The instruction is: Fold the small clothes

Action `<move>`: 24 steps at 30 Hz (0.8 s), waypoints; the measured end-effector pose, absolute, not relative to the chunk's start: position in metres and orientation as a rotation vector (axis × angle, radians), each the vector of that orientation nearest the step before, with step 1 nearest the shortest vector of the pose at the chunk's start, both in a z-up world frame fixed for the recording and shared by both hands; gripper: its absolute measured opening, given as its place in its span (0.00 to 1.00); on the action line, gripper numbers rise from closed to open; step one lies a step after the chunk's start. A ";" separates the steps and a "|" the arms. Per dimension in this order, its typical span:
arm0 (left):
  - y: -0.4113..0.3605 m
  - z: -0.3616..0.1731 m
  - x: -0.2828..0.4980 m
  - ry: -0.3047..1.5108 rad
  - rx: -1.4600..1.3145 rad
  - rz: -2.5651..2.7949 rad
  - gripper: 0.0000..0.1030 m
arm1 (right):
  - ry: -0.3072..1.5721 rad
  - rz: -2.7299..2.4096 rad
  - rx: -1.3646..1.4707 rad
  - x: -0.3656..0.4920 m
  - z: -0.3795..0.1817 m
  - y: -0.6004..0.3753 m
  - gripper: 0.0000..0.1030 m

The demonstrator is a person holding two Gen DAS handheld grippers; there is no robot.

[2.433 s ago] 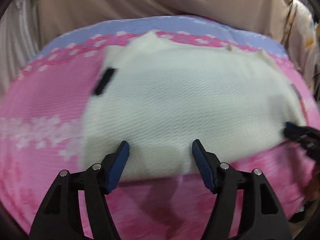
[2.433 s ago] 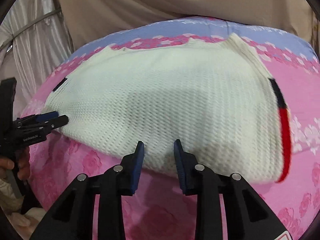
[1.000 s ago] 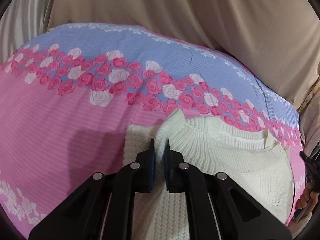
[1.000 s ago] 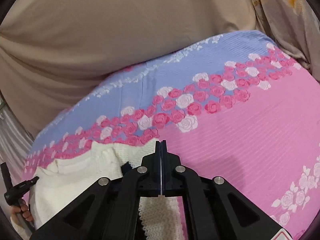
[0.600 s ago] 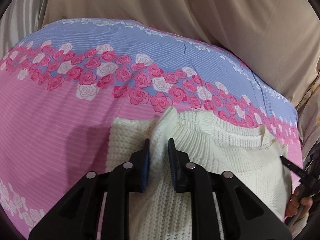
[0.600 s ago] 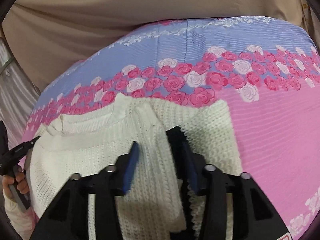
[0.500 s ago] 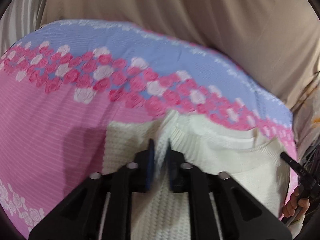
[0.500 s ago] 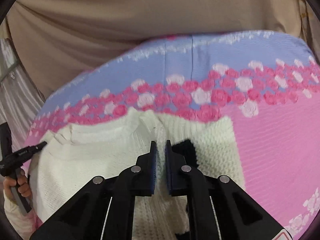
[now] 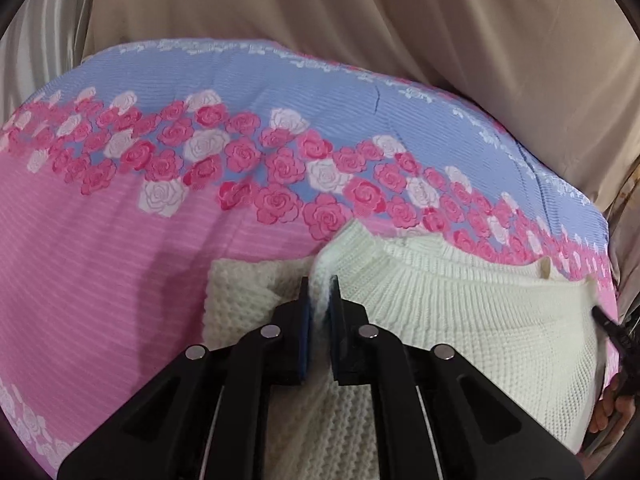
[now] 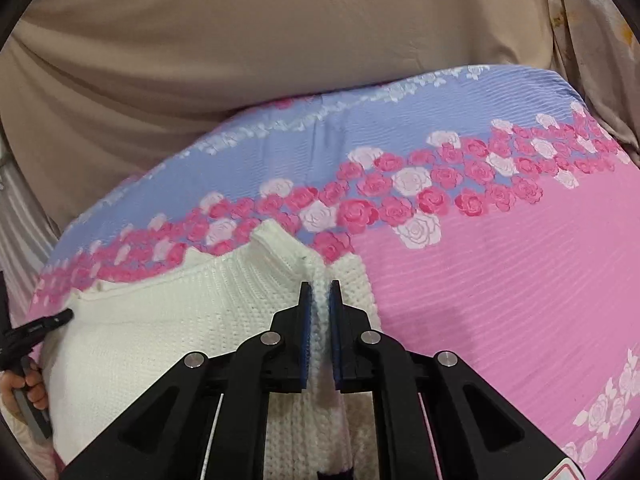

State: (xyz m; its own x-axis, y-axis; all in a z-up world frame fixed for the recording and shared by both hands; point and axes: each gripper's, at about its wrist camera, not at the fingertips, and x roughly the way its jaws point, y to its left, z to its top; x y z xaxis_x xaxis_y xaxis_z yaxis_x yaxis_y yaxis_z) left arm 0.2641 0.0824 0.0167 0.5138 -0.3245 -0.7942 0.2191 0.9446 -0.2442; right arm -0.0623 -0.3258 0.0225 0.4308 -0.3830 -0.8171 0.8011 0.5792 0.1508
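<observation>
The sweater [image 9: 460, 320] is a thick cream knit, matt and nubbly, with a waffle-like stitch over its body and finer ribbing along the neckband. The bedspread [image 9: 120, 264] beneath the sweater is thin printed cloth, matt, with fine horizontal ridges across its pink and blue bands and flat printed roses. Behind the bedspread hangs a beige curtain [image 9: 320, 12] of smooth, soft-draping cloth with a faint sheen in its folds. The left gripper [image 9: 319, 312] is matt black plastic with small shiny metal pins at its joints and blue pads that look rubbery. The right gripper [image 10: 319, 312] is of the same matt black plastic, bright metal pins and blue pads, pressed into a fuzzy fold of the sweater [image 10: 160, 328].
</observation>
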 end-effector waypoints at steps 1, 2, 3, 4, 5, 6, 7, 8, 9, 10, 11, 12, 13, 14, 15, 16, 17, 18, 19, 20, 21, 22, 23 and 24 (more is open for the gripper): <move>0.081 0.017 0.266 0.978 -0.103 -0.327 0.09 | 0.864 -0.785 0.595 -0.059 0.013 -0.329 0.07; 0.078 0.021 0.263 0.970 -0.077 -0.322 0.10 | 0.861 -0.797 0.581 -0.058 0.017 -0.327 0.09; 0.078 0.025 0.257 0.960 -0.066 -0.320 0.12 | 0.874 -0.819 0.550 -0.057 0.025 -0.322 0.16; 0.078 0.030 0.250 0.950 -0.058 -0.321 0.13 | 0.869 -0.854 0.524 -0.059 0.034 -0.316 0.21; 0.079 0.038 0.240 0.931 -0.048 -0.319 0.16 | 0.851 -0.890 0.492 -0.062 0.045 -0.304 0.24; 0.081 0.047 0.228 0.910 -0.040 -0.320 0.24 | 0.824 -0.901 0.458 -0.066 0.058 -0.290 0.24; 0.083 0.056 0.215 0.889 -0.034 -0.329 0.31 | 0.795 -0.886 0.441 -0.069 0.070 -0.276 0.25; 0.083 0.066 0.197 0.867 -0.026 -0.346 0.35 | 0.771 -0.842 0.439 -0.071 0.081 -0.258 0.25; 0.081 0.076 0.179 0.851 -0.018 -0.375 0.43 | 0.752 -0.750 0.447 -0.071 0.091 -0.235 0.25; 0.078 0.081 0.164 0.844 -0.011 -0.412 0.49 | 0.750 -0.665 0.453 -0.069 0.097 -0.216 0.25; 0.070 0.085 0.143 0.848 0.003 -0.472 0.51 | 0.762 -0.577 0.458 -0.064 0.098 -0.195 0.25; 0.061 0.085 0.129 0.864 0.023 -0.524 0.52 | 0.788 -0.491 0.464 -0.058 0.096 -0.171 0.25; 0.051 0.083 0.114 0.883 0.046 -0.573 0.52 | 0.818 -0.415 0.469 -0.051 0.090 -0.150 0.25; 0.040 0.078 0.097 0.907 0.078 -0.622 0.52 | 0.845 -0.362 0.473 -0.046 0.084 -0.135 0.25; 0.032 0.072 0.086 0.923 0.104 -0.642 0.52 | 0.884 -0.314 0.467 -0.039 0.074 -0.117 0.24; 0.025 0.063 0.075 0.935 0.140 -0.639 0.52 | 0.922 -0.295 0.437 -0.035 0.065 -0.102 0.23; 0.023 0.055 0.070 0.948 0.166 -0.619 0.52 | 0.944 -0.298 0.410 -0.034 0.058 -0.095 0.22; 0.024 0.046 0.066 0.968 0.181 -0.592 0.52 | 0.978 -0.323 0.378 -0.036 0.049 -0.090 0.22; 0.031 0.037 0.065 0.990 0.187 -0.562 0.52 | 1.008 -0.358 0.362 -0.040 0.041 -0.092 0.21; 0.039 0.031 0.064 1.008 0.190 -0.531 0.52 | 1.041 -0.414 0.363 -0.051 0.034 -0.100 0.18; 0.050 0.026 0.063 1.017 0.192 -0.499 0.51 | 1.059 -0.460 0.374 -0.063 0.031 -0.107 0.13; 0.062 0.023 0.062 1.013 0.193 -0.479 0.49 | 1.064 -0.495 0.401 -0.078 0.031 -0.116 0.12; 0.075 0.024 0.060 1.007 0.201 -0.455 0.49 | 1.052 -0.515 0.450 -0.097 0.032 -0.127 0.11; 0.088 0.024 0.057 1.008 0.211 -0.418 0.49 | 1.047 -0.559 0.488 -0.118 0.035 -0.137 0.10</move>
